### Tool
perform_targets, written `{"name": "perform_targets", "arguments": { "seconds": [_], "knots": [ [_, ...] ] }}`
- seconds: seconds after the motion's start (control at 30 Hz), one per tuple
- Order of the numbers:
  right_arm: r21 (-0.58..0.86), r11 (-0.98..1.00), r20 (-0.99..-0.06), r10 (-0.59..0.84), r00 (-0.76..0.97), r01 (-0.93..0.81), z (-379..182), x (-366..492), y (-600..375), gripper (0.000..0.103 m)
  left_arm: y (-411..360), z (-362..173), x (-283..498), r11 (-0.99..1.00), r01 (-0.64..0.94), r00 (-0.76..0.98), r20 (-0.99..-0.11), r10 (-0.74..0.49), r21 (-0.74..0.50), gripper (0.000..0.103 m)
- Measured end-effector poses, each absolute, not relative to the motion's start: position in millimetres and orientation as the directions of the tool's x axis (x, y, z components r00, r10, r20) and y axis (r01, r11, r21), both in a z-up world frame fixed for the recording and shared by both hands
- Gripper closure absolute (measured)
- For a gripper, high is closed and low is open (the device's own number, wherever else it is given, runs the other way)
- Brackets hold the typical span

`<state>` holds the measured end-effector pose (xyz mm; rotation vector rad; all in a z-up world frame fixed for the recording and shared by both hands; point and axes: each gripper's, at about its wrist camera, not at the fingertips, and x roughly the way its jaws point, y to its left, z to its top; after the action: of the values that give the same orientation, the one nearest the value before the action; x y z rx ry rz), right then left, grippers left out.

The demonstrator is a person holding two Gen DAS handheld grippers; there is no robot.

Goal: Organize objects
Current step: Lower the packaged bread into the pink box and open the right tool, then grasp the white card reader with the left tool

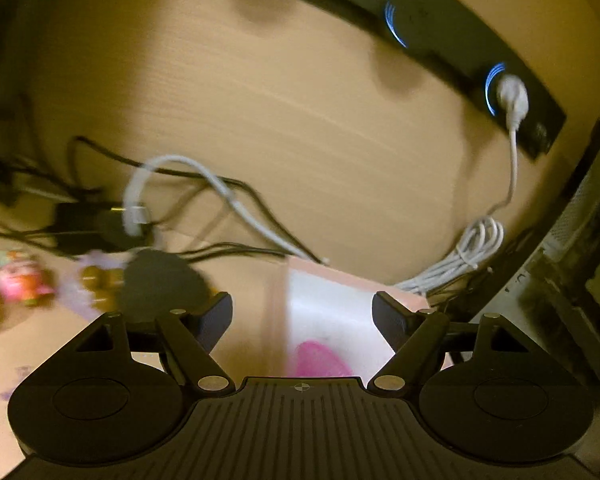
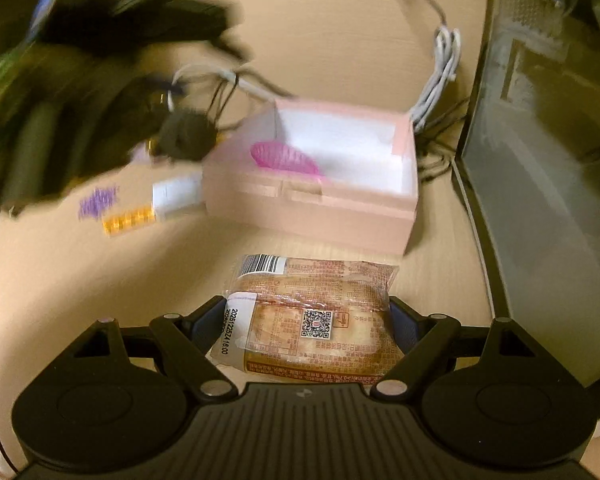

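My right gripper is shut on a wrapped bread package, its fingers against both sides, low over the wooden desk in front of a pink box. A magenta ribbed object lies inside that box. My left gripper is open with nothing between its fingers, above the left part of the pink box and the magenta object. In the right wrist view the left gripper appears only as a dark blur at upper left.
A dark round thing, a pink toy, a purple item and an orange-and-white pack lie left of the box. Black cables and a coiled white cable run behind it. A glass tank walls the right side.
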<state>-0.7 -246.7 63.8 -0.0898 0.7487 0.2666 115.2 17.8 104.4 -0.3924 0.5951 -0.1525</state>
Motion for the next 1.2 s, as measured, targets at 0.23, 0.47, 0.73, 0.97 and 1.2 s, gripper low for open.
{"name": "perform_targets", "arguments": {
  "seconds": [0.23,0.47,0.73,0.97,1.2],
  "knots": [
    [0.012,0.987,-0.559,0.138,0.817,-0.158,121,75,-238,0.019,73,84,40,0.96,0.043,0.757,-0.618,-0.213,-0.278,0.021],
    [0.085,0.996,-0.585,0.078,0.807,-0.034,125,172,-238,0.005,68,55,-6,0.961,0.273,0.657,-0.724,-0.209,-0.03,0.021],
    [0.03,0.998,-0.634,0.069,0.77,-0.064,98,84,-235,0.002,52,63,34,0.914,0.405,0.675,-0.671,-0.307,-0.012,0.021],
    [-0.071,0.995,-0.664,0.002,0.748,-0.065,72,3,-235,0.0,15,48,103,0.878,0.474,0.63,-0.72,-0.29,0.062,0.021],
    [-0.036,0.999,-0.716,-0.009,0.698,-0.024,58,-30,-241,0.0,7,27,130,0.87,0.489,0.572,-0.775,-0.269,0.06,0.022]
  ]
}}
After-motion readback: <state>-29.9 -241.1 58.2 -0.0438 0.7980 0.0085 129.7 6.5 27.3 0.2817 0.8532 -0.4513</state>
